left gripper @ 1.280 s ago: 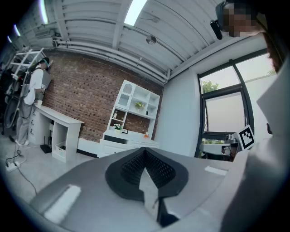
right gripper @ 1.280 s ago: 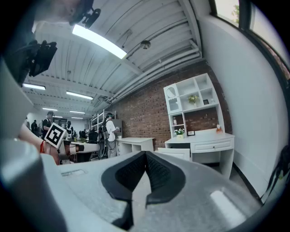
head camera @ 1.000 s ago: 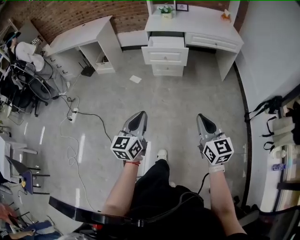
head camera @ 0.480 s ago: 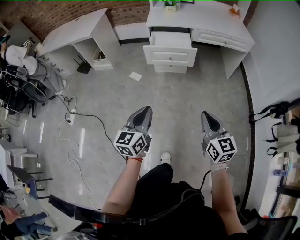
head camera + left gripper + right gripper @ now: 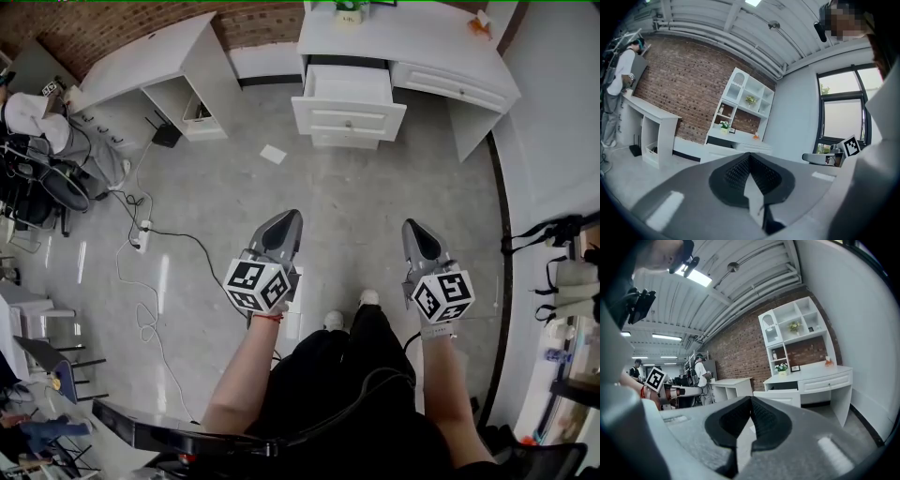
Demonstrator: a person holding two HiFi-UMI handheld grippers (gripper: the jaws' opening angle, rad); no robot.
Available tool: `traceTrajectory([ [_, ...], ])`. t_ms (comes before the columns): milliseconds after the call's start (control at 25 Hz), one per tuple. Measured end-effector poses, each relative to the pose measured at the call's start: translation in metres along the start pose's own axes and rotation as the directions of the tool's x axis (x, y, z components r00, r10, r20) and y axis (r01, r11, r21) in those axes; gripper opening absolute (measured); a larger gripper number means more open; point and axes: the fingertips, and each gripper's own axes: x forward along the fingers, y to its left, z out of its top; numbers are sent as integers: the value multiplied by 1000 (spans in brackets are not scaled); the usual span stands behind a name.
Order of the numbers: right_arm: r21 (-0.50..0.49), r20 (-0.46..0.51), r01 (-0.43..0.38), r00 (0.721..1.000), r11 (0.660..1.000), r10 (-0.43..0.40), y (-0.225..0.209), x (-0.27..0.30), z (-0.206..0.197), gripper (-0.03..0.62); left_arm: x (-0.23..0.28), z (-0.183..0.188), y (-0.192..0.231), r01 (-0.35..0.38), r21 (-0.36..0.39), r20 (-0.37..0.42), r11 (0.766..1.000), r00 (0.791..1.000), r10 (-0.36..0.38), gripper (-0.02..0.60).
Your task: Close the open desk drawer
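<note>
The white desk (image 5: pixel 412 42) stands against the brick wall at the top of the head view. Its top left drawer (image 5: pixel 347 89) is pulled out above two shut drawer fronts. The same open drawer (image 5: pixel 780 397) shows straight ahead in the right gripper view. My left gripper (image 5: pixel 286 221) and right gripper (image 5: pixel 416 231) hang side by side over the grey floor, well short of the desk. Both point at the desk, are shut, and hold nothing. In the left gripper view the desk (image 5: pixel 736 138) lies far off beyond the shut jaws.
A second white desk (image 5: pixel 159 70) stands to the left. A scrap of paper (image 5: pixel 273 154) lies on the floor before the drawers. Cables and a power strip (image 5: pixel 142 234) trail at left, next to office chairs (image 5: pixel 37 178). A white wall (image 5: pixel 553 112) runs along the right.
The person has stepped forward, so the desk and open drawer sit a little closer and larger in the head view. Both grippers stay shut and keep their pose.
</note>
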Motion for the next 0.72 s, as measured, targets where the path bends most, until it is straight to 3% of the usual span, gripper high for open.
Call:
traceTrajectory([
  [360,22,-13,-31,999,999,31,-25,50,-2,-1,33,-3,28,-41,-29,-9,999,999,40,2],
  [720,53,-24,-80,996,995,81,-64,123,6,0,109,5,53,-43,-13,-46,999,998,42,2],
])
